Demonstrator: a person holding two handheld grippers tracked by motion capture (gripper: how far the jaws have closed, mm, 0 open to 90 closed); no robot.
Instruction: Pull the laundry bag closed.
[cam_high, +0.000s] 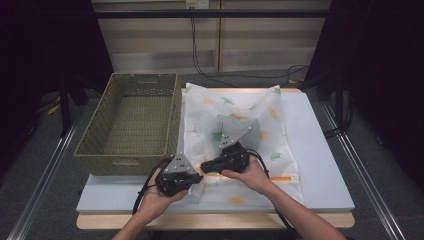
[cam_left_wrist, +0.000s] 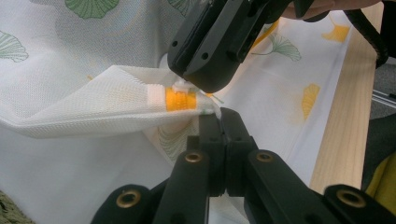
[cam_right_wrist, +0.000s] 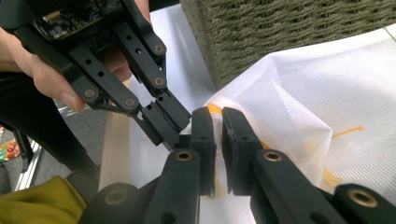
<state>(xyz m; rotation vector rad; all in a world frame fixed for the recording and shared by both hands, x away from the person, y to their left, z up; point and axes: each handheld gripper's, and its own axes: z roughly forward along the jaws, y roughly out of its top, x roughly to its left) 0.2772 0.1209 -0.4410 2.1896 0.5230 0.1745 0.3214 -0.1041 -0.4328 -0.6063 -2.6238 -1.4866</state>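
Across the middle of the high view we see the desk (cam_high: 320, 150), a woven basket (cam_high: 135, 120) at upper left, and a thin white leaf-printed mesh cloth (cam_high: 250, 107) beside it. We judge it light, limp and slippery, best pinched at its hemmed corner. Our left claw (cam_left_wrist: 219, 116) is clamped on that corner; our right claw (cam_right_wrist: 218, 123) stands narrowly parted around the same fold.

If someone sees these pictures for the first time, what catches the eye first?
First, the white cloth with green and orange leaf prints, spread over the table beside the woven basket. At its near edge, the left tool and the right tool meet on one lifted corner, the left shut on it, the right's jaws slightly parted.
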